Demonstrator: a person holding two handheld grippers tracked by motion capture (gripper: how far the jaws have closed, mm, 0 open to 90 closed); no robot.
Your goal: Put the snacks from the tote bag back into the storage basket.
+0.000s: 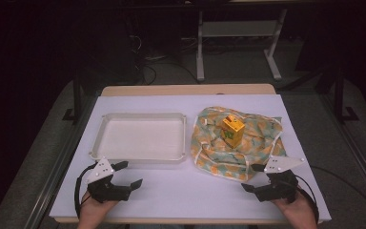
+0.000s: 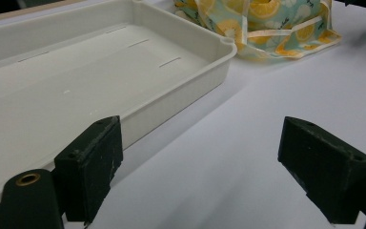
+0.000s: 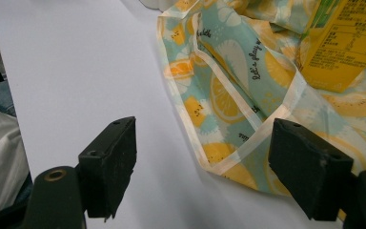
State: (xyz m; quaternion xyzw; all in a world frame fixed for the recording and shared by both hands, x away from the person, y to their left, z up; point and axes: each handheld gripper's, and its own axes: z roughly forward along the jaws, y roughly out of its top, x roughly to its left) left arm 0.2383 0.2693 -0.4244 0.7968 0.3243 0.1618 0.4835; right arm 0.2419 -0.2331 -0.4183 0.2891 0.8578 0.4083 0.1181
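Your left gripper (image 1: pixel 127 175) rests near the tabletop's (image 1: pixel 181 191) front-left corner, jaws spread wide and holding nothing. In the left gripper view they frame bare white surface, with the tray's (image 2: pixel 181 100) near wall just beside the left jaw.

Your right gripper (image 1: pixel 253 177) sits near the front-right corner, jaws also wide apart and empty. In the right gripper view the cloth's (image 3: pixel 228 95) pale hem lies between them, running up to the right jaw; whether it touches is unclear.

The empty white tray (image 1: pixel 100 138) lies left of centre. The orange-print cloth (image 1: pixel 262 138) is crumpled to its right, just beside it. A yellow carton (image 1: pixel 233 130) stands upright on the cloth.
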